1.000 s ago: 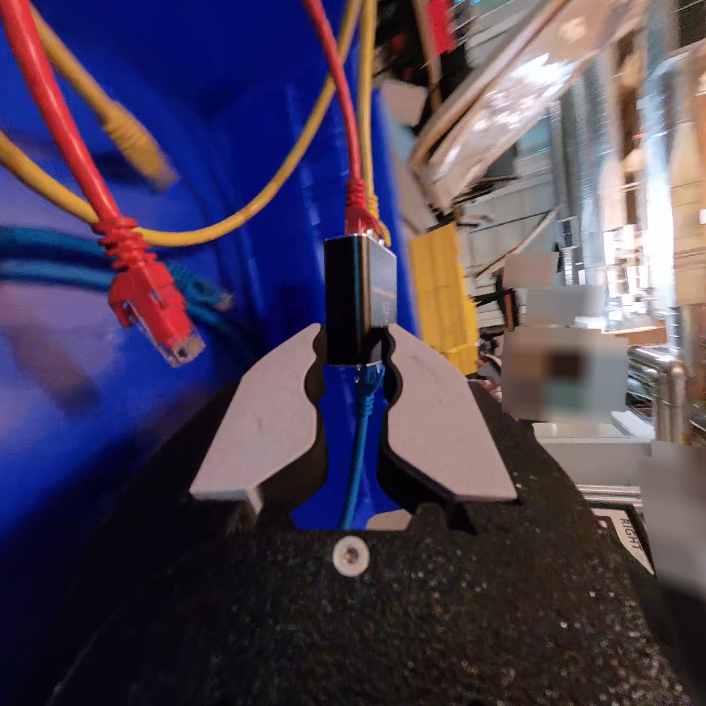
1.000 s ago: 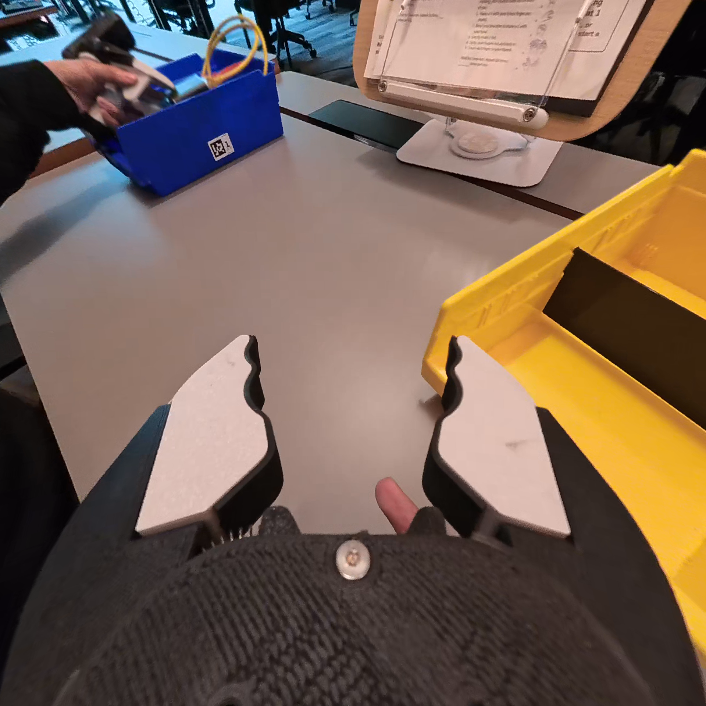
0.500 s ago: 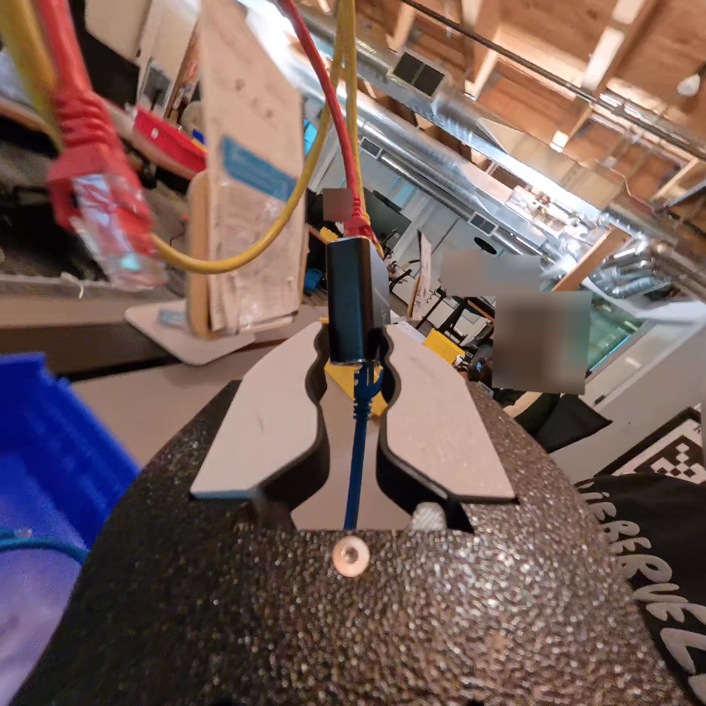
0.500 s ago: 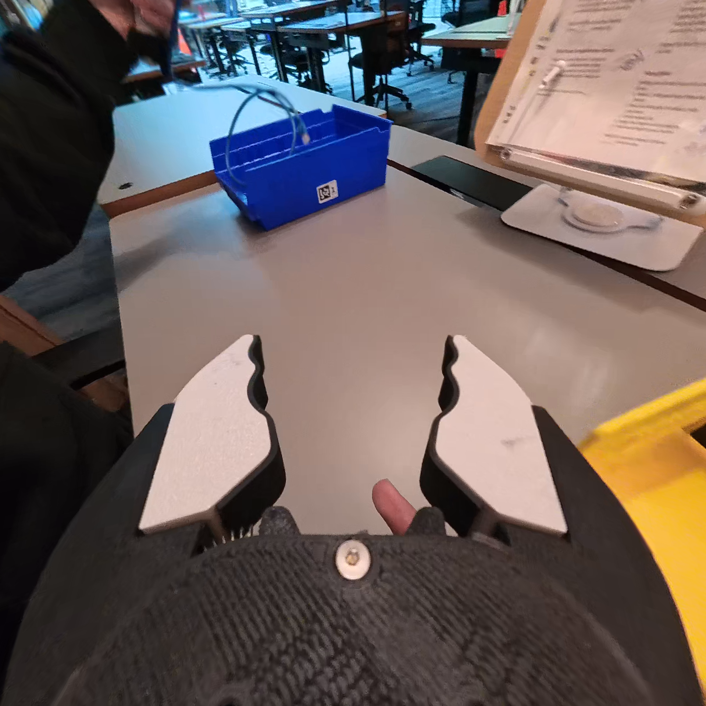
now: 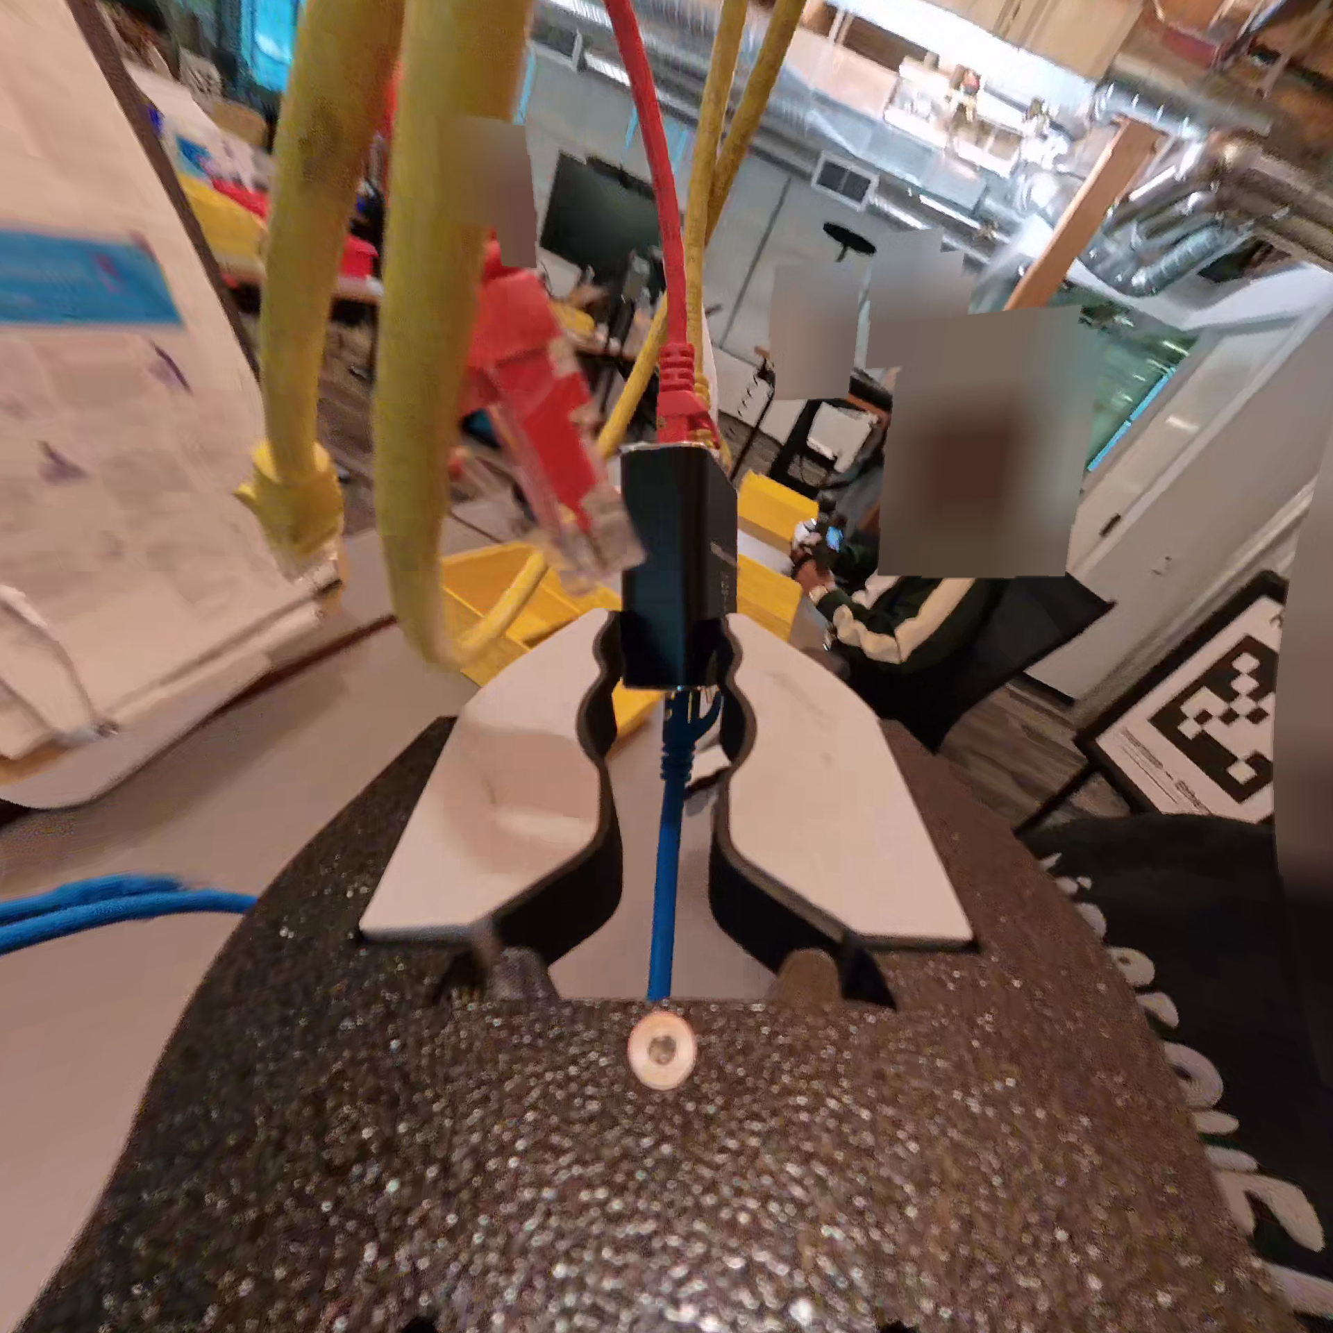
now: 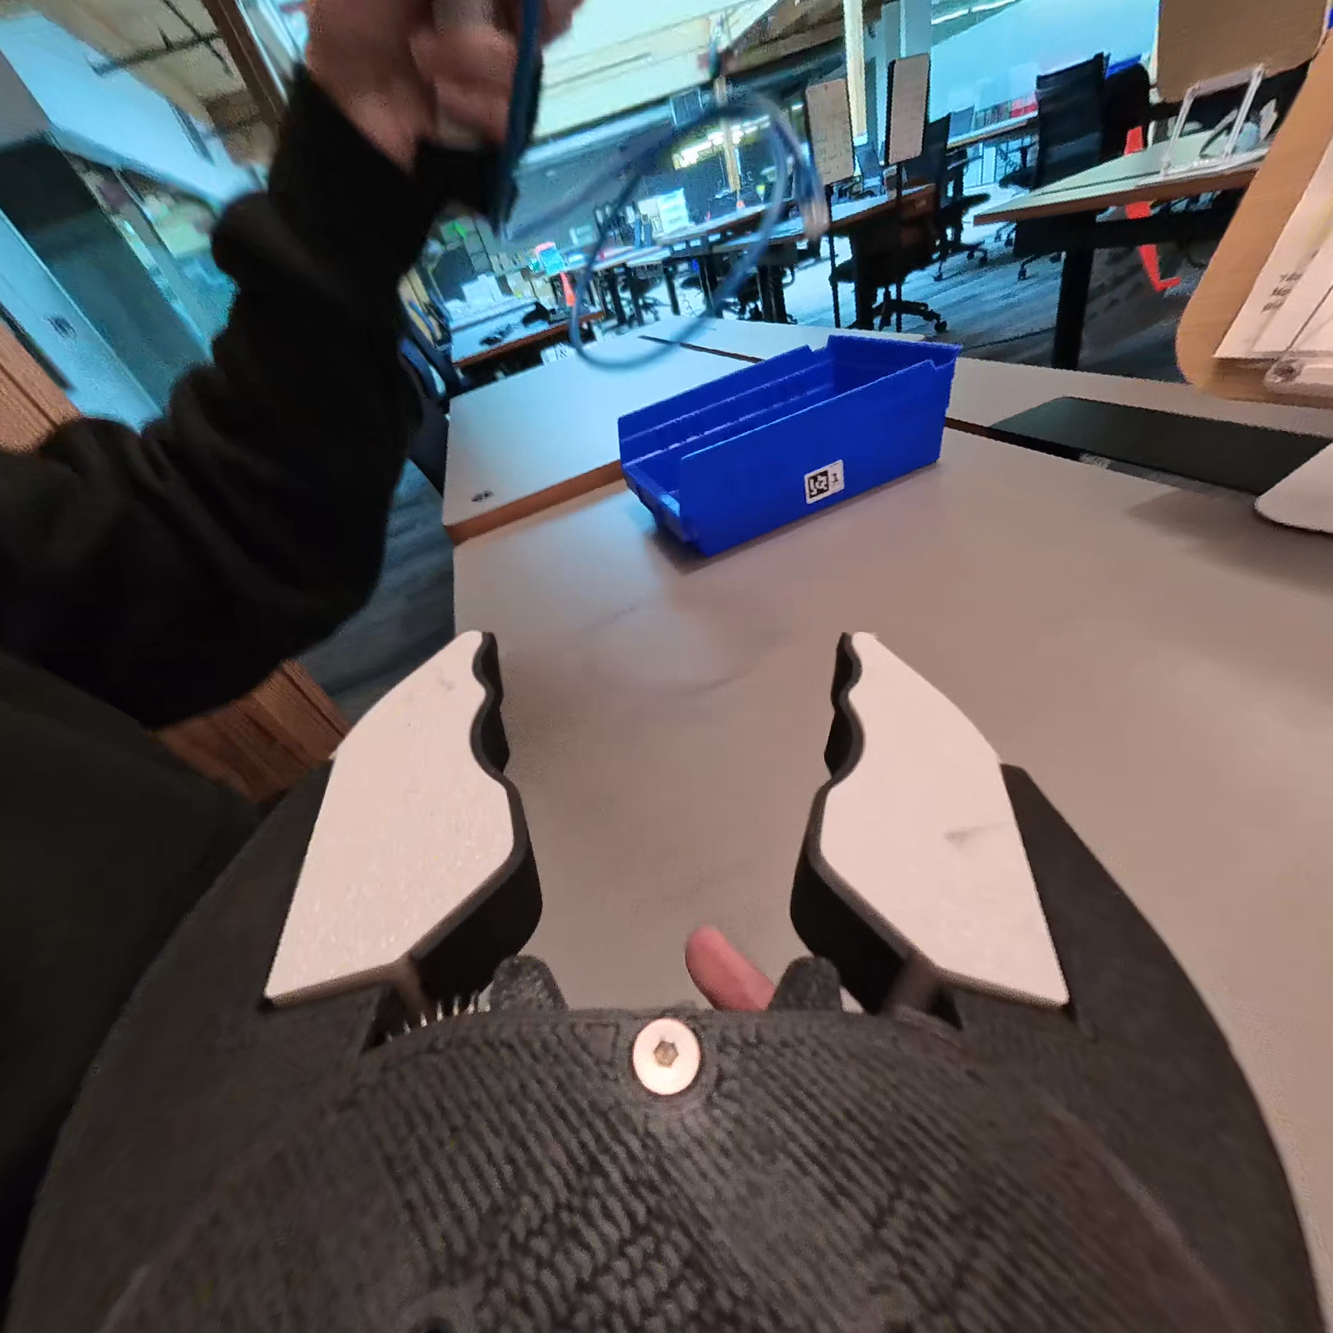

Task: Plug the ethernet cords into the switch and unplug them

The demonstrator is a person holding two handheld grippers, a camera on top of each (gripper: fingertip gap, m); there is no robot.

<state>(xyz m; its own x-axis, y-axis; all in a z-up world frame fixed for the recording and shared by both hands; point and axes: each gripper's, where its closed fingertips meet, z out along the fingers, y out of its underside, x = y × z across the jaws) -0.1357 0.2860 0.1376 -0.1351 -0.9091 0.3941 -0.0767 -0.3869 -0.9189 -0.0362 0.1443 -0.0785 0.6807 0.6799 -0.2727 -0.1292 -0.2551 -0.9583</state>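
My left gripper (image 5: pixel 671 649) is shut on a small black switch (image 5: pixel 678 562), held high in the air. A red cord (image 5: pixel 674 389) and a yellow cord (image 5: pixel 703 238) are plugged into its far end. A blue cord (image 5: pixel 667 865) runs from its near end back between the fingers. A loose red plug (image 5: pixel 555 469) and a loose yellow plug (image 5: pixel 292 498) dangle to the left. My right gripper (image 6: pixel 667 692) is open and empty, low over the grey table (image 6: pixel 938 649). In the right wrist view a hand (image 6: pixel 425 79) holds the blurred blue cord (image 6: pixel 692 238) up high.
An empty blue bin (image 6: pixel 786 433) stands on the table's far side. A clipboard stand with papers (image 5: pixel 108 433) is at the left of the left wrist view, and yellow bins (image 5: pixel 519 591) lie beyond it. A black flat pad (image 6: pixel 1154 443) lies at the right.
My left gripper has lifted the switch and its cords out of the blue bin and high above the table. The right gripper has turned left, so the yellow bin left its view.
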